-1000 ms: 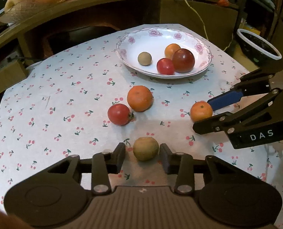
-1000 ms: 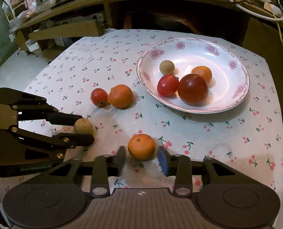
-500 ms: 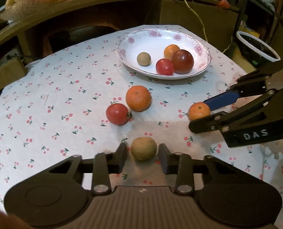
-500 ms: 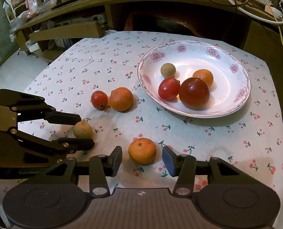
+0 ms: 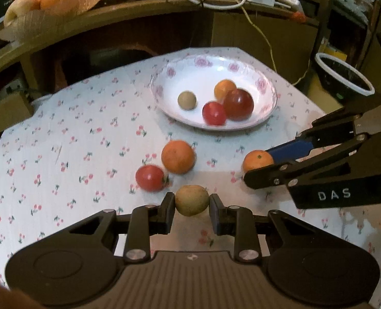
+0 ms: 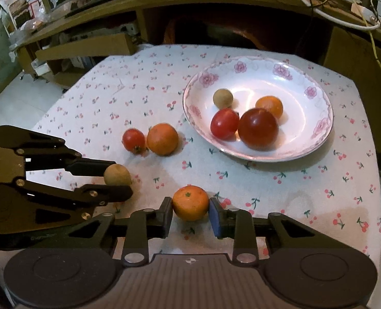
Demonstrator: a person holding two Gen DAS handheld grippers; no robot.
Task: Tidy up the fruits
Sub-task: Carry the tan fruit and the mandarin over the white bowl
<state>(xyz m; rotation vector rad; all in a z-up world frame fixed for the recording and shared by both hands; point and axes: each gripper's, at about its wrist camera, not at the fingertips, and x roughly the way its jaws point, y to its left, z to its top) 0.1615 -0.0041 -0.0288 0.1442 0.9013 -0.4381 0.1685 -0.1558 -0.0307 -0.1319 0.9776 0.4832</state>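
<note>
**Grippers clamp one fruit each on the cherry-print cloth**

Fruit now sits pinched in both tools. The left gripper (image 5: 191, 202) has closed its jaws since a second ago, when they stood either side of the brownish-green fruit (image 5: 191, 200) with gaps; the pads now press on both its sides. The right gripper (image 6: 190, 206) has just been closing too, from a loose straddle to a firm hold on the small orange (image 6: 190, 202). Both fruits are at the near edge of the tablecloth (image 5: 61, 154); whether they are lifted off it cannot be told.

Unchanged from earlier: a larger orange (image 5: 178, 156) and a red tomato (image 5: 149, 177) touch each other mid-table. Beyond them the floral plate (image 5: 187, 67) holds a small tan ball, an orange fruit, a red tomato and a big dark red one.
</note>
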